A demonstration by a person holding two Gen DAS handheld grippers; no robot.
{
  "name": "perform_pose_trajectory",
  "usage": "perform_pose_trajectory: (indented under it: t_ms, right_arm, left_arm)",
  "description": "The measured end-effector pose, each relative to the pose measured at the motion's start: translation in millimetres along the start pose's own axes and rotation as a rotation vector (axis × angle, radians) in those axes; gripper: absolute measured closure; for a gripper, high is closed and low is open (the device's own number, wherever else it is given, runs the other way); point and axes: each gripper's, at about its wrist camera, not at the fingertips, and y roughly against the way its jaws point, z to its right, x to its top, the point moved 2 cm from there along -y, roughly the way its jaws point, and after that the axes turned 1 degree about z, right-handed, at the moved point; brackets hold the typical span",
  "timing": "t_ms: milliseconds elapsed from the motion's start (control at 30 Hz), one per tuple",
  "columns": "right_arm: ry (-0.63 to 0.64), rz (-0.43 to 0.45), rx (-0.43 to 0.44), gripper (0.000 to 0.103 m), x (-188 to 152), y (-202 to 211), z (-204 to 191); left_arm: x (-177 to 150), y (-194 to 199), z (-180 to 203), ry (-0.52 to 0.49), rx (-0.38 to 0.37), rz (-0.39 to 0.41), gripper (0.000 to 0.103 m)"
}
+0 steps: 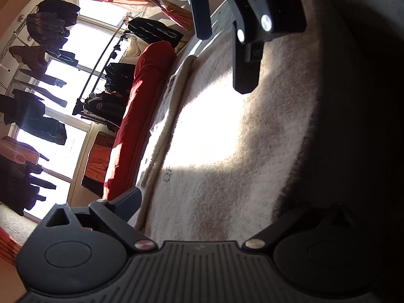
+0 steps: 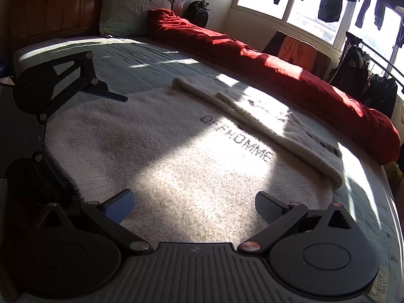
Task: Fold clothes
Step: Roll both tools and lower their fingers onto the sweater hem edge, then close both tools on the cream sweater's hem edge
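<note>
A cream fuzzy sweater with black letters lies flat on the bed, one sleeve folded across its body. My right gripper hovers open over the sweater's near hem, with nothing between its pads. My left gripper is rolled on its side at the sweater's left edge, jaws wide; the upper finger is above the fabric and the lower one is hidden at the edge. In the left wrist view the sweater fills the gap of my left gripper, and the right gripper hangs ahead.
A rolled red duvet runs along the bed's far side. A pillow leans on the wooden headboard. The pale quilt shows beyond the sweater. Dark clothes hang at the sunlit windows, above a rack.
</note>
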Motion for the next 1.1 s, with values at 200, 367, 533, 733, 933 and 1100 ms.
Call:
perform_pose_trajectory:
  t_ms: [200, 367, 533, 733, 933, 1100]
  right_arm:
    - [-0.001, -0.020, -0.021, 0.000, -10.5, 8.3, 9.1]
    - [0.036, -0.014, -0.006, 0.000, -6.2, 7.6, 0.1]
    - [0.117, 0.009, 0.050, 0.000, 6.8, 4.5, -26.3]
    - [0.224, -0.001, 0.085, 0.000, 11.1, -4.2, -59.4]
    - [0.349, -0.108, -0.139, 0.000, -4.8, -40.5, -69.0]
    - [0.372, -0.167, -0.293, 0.000, -33.4, -30.4, -29.5]
  left_arm:
    - [-31.9, 2.7, 1.2, -0.031, -0.016, -0.085, 0.033]
    - [-30.0, 4.0, -5.5, -0.002, -0.044, -0.099, 0.069]
    - [-24.7, 5.6, -22.6, 0.067, -0.067, -0.085, 0.091]
    - [-21.7, 4.0, -42.8, 0.140, -0.074, -0.086, 0.091]
    - [-25.7, 4.8, -49.5, 0.158, -0.087, -0.091, 0.090]
    - [-36.6, 3.5, -46.0, 0.153, -0.093, -0.114, 0.088]
